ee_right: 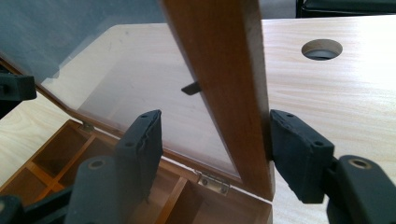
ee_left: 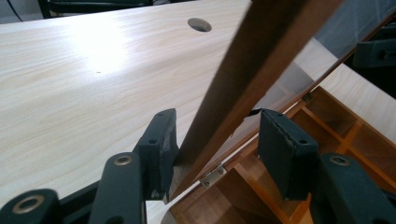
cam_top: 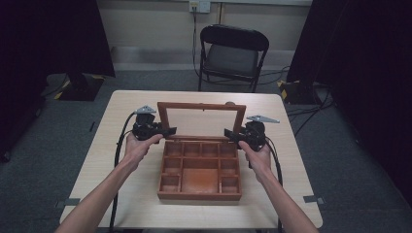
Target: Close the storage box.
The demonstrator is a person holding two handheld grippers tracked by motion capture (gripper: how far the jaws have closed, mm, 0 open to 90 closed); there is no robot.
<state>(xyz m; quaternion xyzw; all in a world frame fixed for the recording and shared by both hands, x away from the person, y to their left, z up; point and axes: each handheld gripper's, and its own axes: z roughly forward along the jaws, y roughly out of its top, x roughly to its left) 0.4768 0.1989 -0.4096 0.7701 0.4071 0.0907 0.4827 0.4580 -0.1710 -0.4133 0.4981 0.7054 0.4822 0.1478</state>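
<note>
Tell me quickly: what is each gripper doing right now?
Left gripper: closed on the left side of the box lid.
Right gripper: jaws around the lid's right side; one pad touches, the other stands clear, so not gripping.

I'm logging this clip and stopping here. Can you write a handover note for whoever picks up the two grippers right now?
Left gripper: closed on the left rail of the lid.
Right gripper: jaws straddle the lid's right rail. One pad touches, the other looks off it, so the grip is unclear.
Things: the wooden box sits mid-table, its glass lid hinged up to near upright.
Done: box opened. The compartments look empty.
Left: probably settle the lid at rest, then release both grippers. Check the right grip first.
</note>
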